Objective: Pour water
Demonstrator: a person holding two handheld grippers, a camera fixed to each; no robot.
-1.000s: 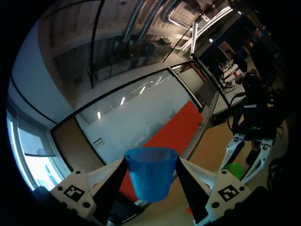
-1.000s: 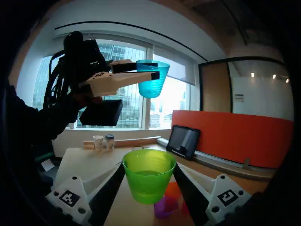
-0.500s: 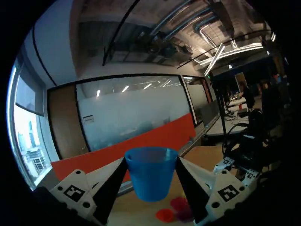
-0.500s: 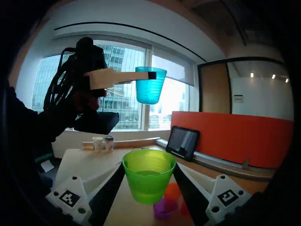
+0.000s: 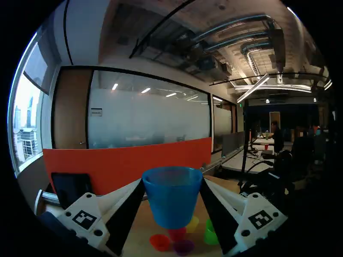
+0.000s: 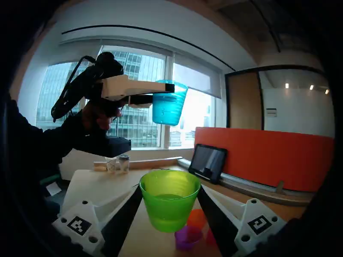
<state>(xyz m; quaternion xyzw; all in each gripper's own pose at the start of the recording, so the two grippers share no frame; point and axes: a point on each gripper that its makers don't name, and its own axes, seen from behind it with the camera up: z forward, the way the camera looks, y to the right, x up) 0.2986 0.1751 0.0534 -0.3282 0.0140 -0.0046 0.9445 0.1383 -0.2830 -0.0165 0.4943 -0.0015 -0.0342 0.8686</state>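
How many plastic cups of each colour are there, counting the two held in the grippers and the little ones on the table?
blue cup: 1
green cup: 1
orange cup: 1
purple cup: 1
red cup: 1
yellow cup: 1
Total: 6

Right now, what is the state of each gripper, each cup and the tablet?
blue cup: gripped, raised high, about upright, contents unclear.
left gripper: shut on blue cup.
green cup: gripped, upright, some liquid low inside.
right gripper: shut on green cup.
tablet: standing tilted, screen dark.
purple cup: upright on the table, open.
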